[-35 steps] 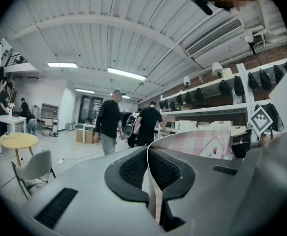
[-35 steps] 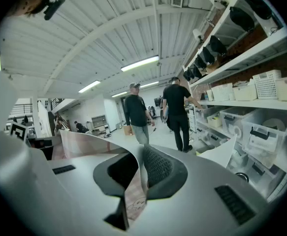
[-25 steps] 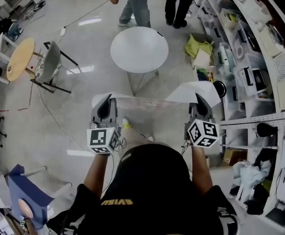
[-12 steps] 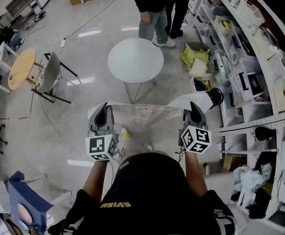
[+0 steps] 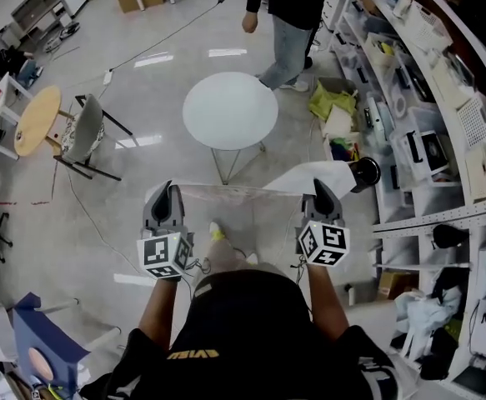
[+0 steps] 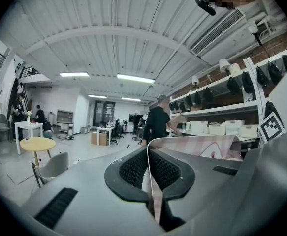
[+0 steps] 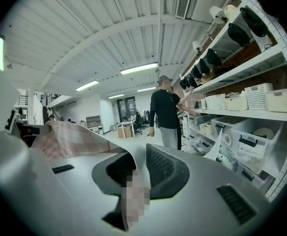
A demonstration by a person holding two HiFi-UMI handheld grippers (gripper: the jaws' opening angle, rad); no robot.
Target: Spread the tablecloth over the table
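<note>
Two hand-held grippers carry a thin, pale pink checked tablecloth stretched in the air between them. It hangs short of the round white pedestal table it is meant to cover and does not touch it. The left gripper is clamped tight on one end of the cloth's upper edge. The right gripper has its jaws opening, and the cloth lies between them against one pad with a sliver of gap on the other side. The sheet looks light and limp, sheer enough for the floor to show through, and it carries a small red print. It would probably sag, billow and slip from a loose pinch, so a firm hold at the two corners of one edge seems the best purchase.
</note>
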